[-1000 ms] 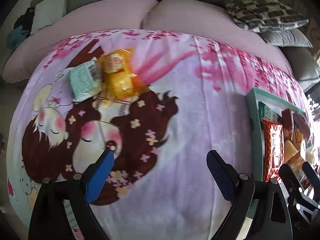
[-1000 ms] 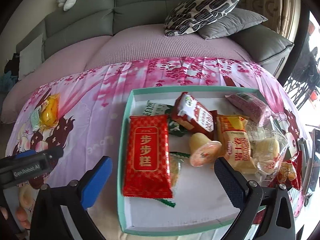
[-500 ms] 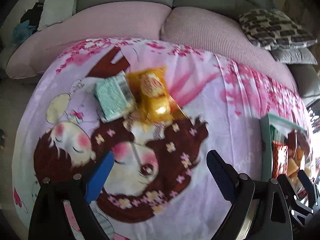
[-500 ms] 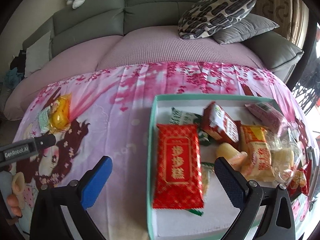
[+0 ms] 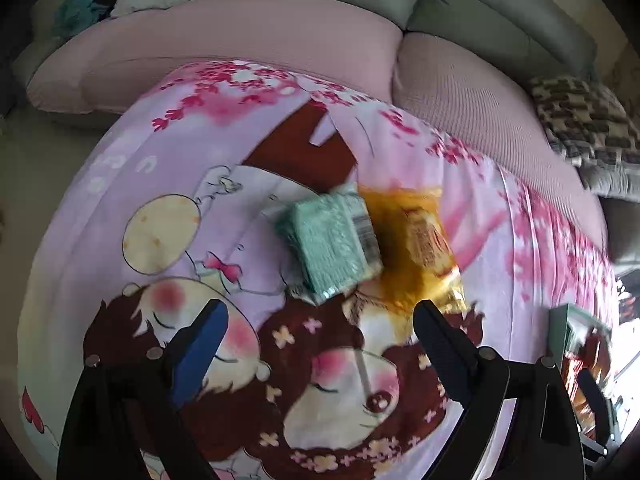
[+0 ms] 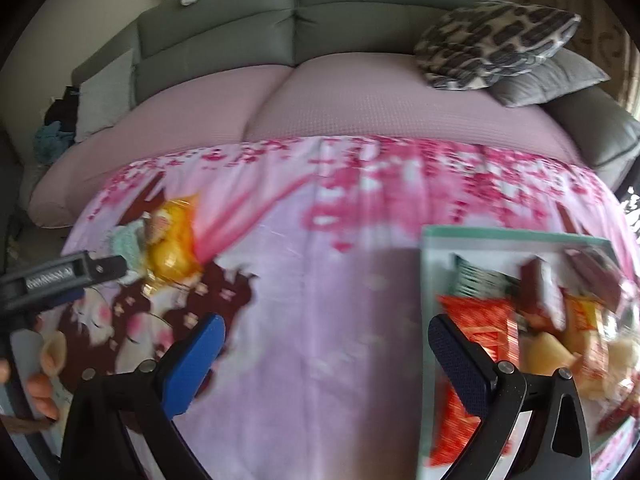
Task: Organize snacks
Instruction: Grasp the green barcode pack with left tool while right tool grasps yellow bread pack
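Two loose snacks lie on the cartoon-print cloth [image 5: 168,184], toward its far left part, near the edge that meets the sofa. The first is a mint-green packet [image 5: 334,242], roughly square, with a patterned wrapper and a white barcode strip along one side. The second is a yellow-orange packet [image 5: 420,248], of glossy translucent film with printed text on a label. The two packets touch side by side, the green one to the left in the left wrist view.

One tray [image 6: 516,236] with a teal rim rests on the right part of the cloth, well apart from the two loose packets. It holds several snacks; blur prevents an exact count. The clearest item is one red packet [image 6: 476,320] lying flat near the tray's left wall, with a dark green packet [image 6: 476,278] behind it.

The left gripper [image 5: 320,332] hangs over the cloth just short of the two loose packets, its two fingers wide apart with nothing between them. The right gripper [image 6: 326,344] is over bare cloth left of the tray, fingers likewise spread and empty.

One sofa [image 6: 360,92] with pink seat cushions stands beyond the cloth, carrying two cushions [image 6: 492,44] at its right end.
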A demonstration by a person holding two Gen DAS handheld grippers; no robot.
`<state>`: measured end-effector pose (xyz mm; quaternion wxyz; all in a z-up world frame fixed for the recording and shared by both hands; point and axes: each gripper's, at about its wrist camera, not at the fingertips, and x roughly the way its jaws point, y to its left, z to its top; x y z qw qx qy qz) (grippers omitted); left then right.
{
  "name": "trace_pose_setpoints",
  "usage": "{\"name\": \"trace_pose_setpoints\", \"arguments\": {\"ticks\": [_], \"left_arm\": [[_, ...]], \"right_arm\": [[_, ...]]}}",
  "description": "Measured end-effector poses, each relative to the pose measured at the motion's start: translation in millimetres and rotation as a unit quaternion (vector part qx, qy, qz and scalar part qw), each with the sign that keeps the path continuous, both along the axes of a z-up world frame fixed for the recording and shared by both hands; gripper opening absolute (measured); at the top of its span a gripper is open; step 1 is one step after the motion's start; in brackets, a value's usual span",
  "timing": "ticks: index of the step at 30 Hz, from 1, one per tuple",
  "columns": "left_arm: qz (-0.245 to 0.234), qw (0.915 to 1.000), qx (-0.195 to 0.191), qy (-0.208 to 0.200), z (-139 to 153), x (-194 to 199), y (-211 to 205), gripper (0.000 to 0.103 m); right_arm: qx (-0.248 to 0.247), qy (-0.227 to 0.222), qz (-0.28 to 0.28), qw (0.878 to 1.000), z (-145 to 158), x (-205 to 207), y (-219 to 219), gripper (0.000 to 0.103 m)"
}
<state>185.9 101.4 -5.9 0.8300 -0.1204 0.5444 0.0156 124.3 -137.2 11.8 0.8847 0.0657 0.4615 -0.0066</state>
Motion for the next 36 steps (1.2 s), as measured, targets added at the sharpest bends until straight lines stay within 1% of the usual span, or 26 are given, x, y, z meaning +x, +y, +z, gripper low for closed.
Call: {"name": "trace_pose_setpoints", "arguments": {"ticks": [1, 3, 8, 10, 13, 17, 19, 21, 22, 23, 25, 26, 27, 28, 32, 34, 36], "left_arm": [[0.004, 0.9999, -0.013, -0.004, -0.7, 2.5, 5.4, 0.094], [0.015, 0.9995, -0.026, -0.007, -2.6, 7.5, 14.1, 0.094], [0.039, 0.9988, -0.028, -0.009, -7.6, 19.7, 29.9, 0.094], [0.042, 0.9983, -0.038, -0.011, -10.0, 24.7, 33.9, 0.094], [0.044, 0.9978, -0.049, -0.012, -14.3, 29.4, 36.0, 0.094], [0.048, 0.9973, -0.055, -0.010, -20.3, 35.0, 39.1, 0.094], [0.046, 0.9971, -0.060, -0.009, -22.7, 37.7, 38.8, 0.094], [0.042, 0.9971, -0.064, -0.009, -24.9, 40.4, 36.7, 0.094], [0.039, 0.9971, -0.064, -0.009, -25.4, 41.2, 35.4, 0.094], [0.035, 0.9973, -0.064, -0.009, -26.2, 42.7, 32.8, 0.094], [0.028, 0.9975, -0.064, -0.010, -26.7, 44.4, 28.3, 0.094], [0.025, 0.9976, -0.064, -0.011, -26.9, 45.5, 25.2, 0.094], [0.022, 0.9976, -0.065, -0.012, -26.6, 46.2, 23.0, 0.094], [0.018, 0.9975, -0.066, -0.014, -26.4, 46.8, 20.9, 0.094], [0.002, 0.9978, -0.064, -0.016, -28.4, 49.4, 7.1, 0.092], [-0.003, 0.9980, -0.061, -0.015, -30.4, 50.5, 1.4, 0.088], [-0.006, 0.9984, -0.055, -0.013, -32.3, 51.3, -2.2, 0.079]], "right_arm": [[0.005, -0.001, 0.005, 1.000, 0.4, 6.2, 5.6, 0.103], [0.010, -0.002, 0.019, 1.000, 1.2, 16.5, 17.4, 0.103], [0.019, -0.003, 0.058, 0.998, -0.1, 42.2, 49.7, 0.103], [0.019, -0.003, 0.072, 0.997, -2.4, 52.0, 62.9, 0.103], [0.018, 0.003, 0.091, 0.996, -9.9, 64.8, 81.5, 0.103], [0.005, 0.012, 0.105, 0.994, -22.4, 79.6, 99.7, 0.102], [0.003, 0.017, 0.107, 0.994, -27.7, 85.9, 104.6, 0.093], [0.005, 0.021, 0.105, 0.994, -32.7, 91.5, 107.2, 0.088], [0.008, 0.023, 0.103, 0.994, -35.1, 93.8, 107.2, 0.081], [0.016, 0.025, 0.104, 0.994, -36.9, 95.3, 106.8, 0.078], [0.030, 0.027, 0.103, 0.994, -38.1, 95.4, 104.7, 0.065], [0.029, 0.024, 0.103, 0.994, -37.6, 94.2, 103.9, 0.061], [0.025, 0.023, 0.102, 0.994, -36.7, 92.8, 102.8, 0.054], [0.024, 0.023, 0.101, 0.994, -36.1, 92.0, 101.9, 0.050], [0.022, 0.029, 0.088, 0.995, -35.4, 87.0, 89.0, 0.045], [0.019, 0.031, 0.082, 0.996, -35.2, 83.7, 81.6, 0.045], [0.017, 0.034, 0.075, 0.996, -35.1, 80.3, 73.3, 0.045]]}}
